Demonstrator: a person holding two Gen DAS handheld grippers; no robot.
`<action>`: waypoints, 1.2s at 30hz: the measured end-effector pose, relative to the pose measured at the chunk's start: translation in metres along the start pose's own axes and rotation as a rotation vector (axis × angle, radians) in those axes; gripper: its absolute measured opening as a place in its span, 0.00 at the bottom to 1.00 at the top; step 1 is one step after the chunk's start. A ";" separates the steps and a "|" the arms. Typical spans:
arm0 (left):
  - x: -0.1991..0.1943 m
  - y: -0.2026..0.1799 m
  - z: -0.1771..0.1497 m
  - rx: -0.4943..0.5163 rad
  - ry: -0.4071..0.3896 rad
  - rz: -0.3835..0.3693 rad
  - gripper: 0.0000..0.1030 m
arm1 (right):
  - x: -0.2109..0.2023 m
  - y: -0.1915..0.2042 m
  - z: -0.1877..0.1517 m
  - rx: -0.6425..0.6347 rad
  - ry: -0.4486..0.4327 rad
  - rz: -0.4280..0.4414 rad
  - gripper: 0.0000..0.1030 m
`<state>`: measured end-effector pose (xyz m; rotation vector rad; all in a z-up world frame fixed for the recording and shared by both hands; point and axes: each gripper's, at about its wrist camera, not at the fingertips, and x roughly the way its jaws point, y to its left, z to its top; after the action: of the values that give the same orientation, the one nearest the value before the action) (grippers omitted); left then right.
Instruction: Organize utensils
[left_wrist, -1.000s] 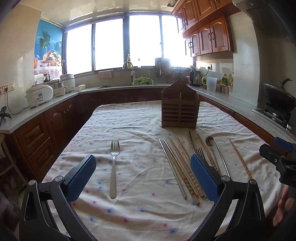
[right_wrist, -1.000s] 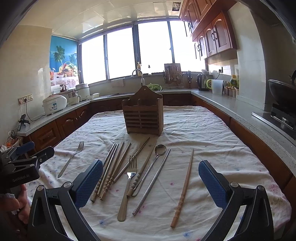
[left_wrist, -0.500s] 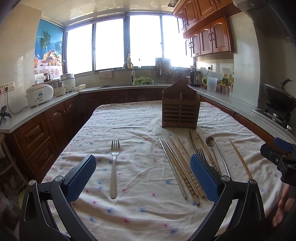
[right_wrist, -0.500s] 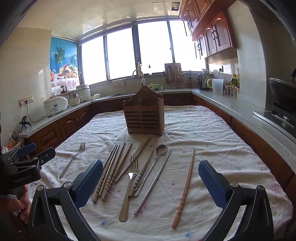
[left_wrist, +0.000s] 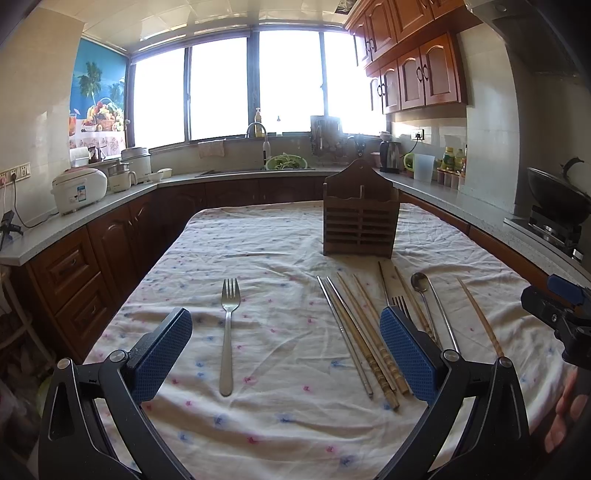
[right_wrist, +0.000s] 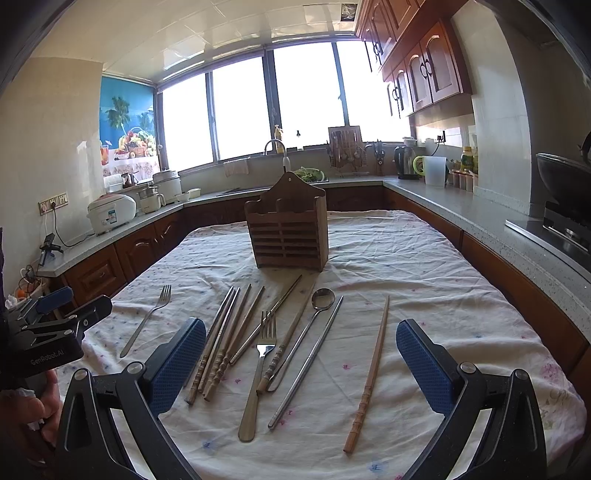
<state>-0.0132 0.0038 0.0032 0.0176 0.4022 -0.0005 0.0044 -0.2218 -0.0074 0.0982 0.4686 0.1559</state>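
A wooden slatted utensil holder (left_wrist: 358, 225) (right_wrist: 288, 236) stands upright at the table's middle. In front of it lie several wooden and metal chopsticks (left_wrist: 365, 339) (right_wrist: 225, 332), a fork (right_wrist: 260, 365), a long spoon (right_wrist: 314, 321) and one lone wooden chopstick (right_wrist: 369, 373). A separate steel fork (left_wrist: 228, 332) (right_wrist: 147, 317) lies off to the left. My left gripper (left_wrist: 286, 354) hovers open above that fork, nothing held. Low over the pile, my right gripper (right_wrist: 301, 365) is open and holds nothing.
The table wears a white flowered cloth (left_wrist: 266, 251). Wooden cabinets and grey counters ring it, with a rice cooker (left_wrist: 79, 188) at left, a sink (left_wrist: 258, 170) at the back and a wok (left_wrist: 557, 199) on the stove at right. A person's fingers (left_wrist: 565, 410) show at the lower right.
Both grippers have crept slightly forward over the table; the utensils have not moved and both stay open.
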 end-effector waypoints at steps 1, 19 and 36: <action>0.000 0.000 0.000 0.000 0.000 0.001 1.00 | 0.000 0.000 0.000 0.000 0.000 0.001 1.00; 0.000 -0.001 0.000 0.001 0.001 0.000 1.00 | 0.000 0.000 0.000 0.002 0.001 0.001 1.00; 0.039 0.015 0.016 -0.086 0.124 -0.038 1.00 | 0.019 -0.013 0.018 0.030 0.044 -0.006 1.00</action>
<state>0.0290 0.0190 0.0031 -0.0752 0.5259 -0.0195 0.0309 -0.2328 -0.0018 0.1231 0.5152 0.1458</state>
